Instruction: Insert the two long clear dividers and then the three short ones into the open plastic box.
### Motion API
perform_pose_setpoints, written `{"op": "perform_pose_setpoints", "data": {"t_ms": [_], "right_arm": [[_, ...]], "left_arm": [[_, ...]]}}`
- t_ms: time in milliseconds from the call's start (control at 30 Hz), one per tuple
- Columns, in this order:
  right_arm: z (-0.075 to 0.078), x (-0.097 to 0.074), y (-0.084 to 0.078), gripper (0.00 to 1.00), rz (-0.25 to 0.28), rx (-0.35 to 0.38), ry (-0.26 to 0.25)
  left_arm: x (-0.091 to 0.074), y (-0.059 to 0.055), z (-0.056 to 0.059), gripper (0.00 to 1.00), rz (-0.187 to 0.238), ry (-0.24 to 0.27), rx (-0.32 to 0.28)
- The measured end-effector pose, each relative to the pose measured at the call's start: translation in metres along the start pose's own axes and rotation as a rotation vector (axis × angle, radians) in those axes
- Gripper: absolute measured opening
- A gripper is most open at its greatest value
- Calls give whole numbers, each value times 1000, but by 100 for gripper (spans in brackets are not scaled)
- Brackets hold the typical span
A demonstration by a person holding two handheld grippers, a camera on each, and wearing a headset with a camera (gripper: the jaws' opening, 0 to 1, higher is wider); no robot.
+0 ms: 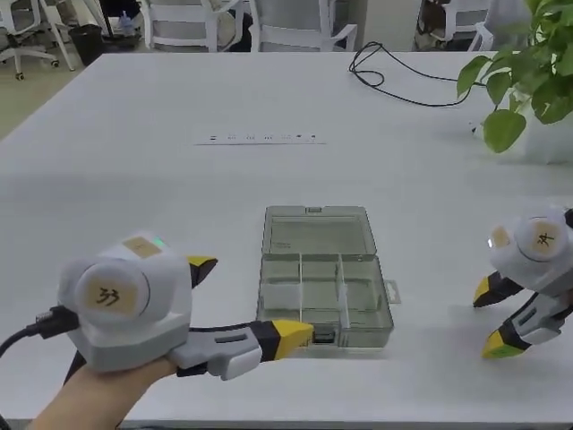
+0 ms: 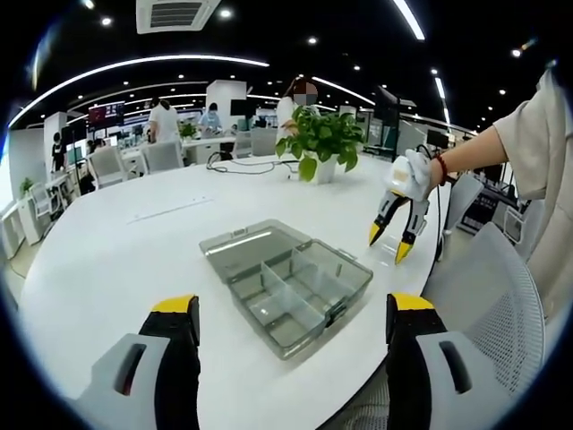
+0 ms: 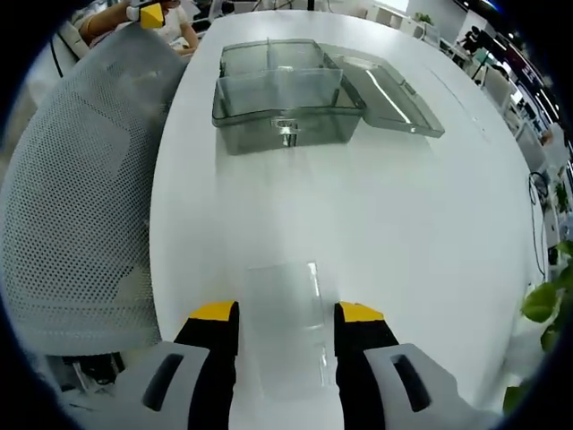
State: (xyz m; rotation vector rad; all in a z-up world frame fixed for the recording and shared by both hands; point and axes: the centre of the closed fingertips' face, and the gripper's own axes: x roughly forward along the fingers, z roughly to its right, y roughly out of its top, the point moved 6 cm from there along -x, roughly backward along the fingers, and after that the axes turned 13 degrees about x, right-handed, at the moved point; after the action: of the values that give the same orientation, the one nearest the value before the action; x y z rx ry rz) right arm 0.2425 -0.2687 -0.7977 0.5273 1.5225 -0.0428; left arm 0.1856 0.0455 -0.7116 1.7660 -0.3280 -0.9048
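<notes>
Grey-tinted clear plastic box (image 1: 367, 336) sits mid-table w/ its flat hinged lid (image 1: 318, 233) folded open behind it. Inside, the two long clear dividers (image 1: 301, 288) look seated front-to-back, splitting the base into 3 lanes. At least one short cross piece shows in the left lane, but the exact count is hard to tell bc it's all transparent.

Right gripper (image 3: 286, 309) is well off to the box's right, jaws clamped on a short clear plastic divider (image 3: 282, 282), edges between the yellow tips. Left gripper (image 2: 293, 303) has jaws wide apart, nothing in them, hovering at the box's near-left corner.

Judgement: long ones done, shorts partly in. Remaining: carry the held divider over, slot it into an open lane, plus any other shorts not yet in
</notes>
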Motion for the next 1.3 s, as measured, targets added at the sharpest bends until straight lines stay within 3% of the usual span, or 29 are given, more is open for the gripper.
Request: {"op": "perform_pose_setpoints", "data": {"t_ms": [133,367,633,933,1200,1300], "right_arm": [[-3,0,0,40,-16,-13,15],[4,-1,-3,36,1,11,14],[-6,-4,1,33,21,24,13],[-9,-8,4,32,32,18,-24],[1,-25,24,32,144,6,-118],[9,-24,30,32,185,-6,-147]], "left_arm": [[1,-1,0,86,-5,0,-2],[2,-1,0,85,-9,-6,3],[1,-1,1,84,-18,-10,10],[3,-3,1,83,-19,-24,-15],[7,-1,1,77,-16,-25,-32],[9,0,2,75,-7,-28,-51]]}}
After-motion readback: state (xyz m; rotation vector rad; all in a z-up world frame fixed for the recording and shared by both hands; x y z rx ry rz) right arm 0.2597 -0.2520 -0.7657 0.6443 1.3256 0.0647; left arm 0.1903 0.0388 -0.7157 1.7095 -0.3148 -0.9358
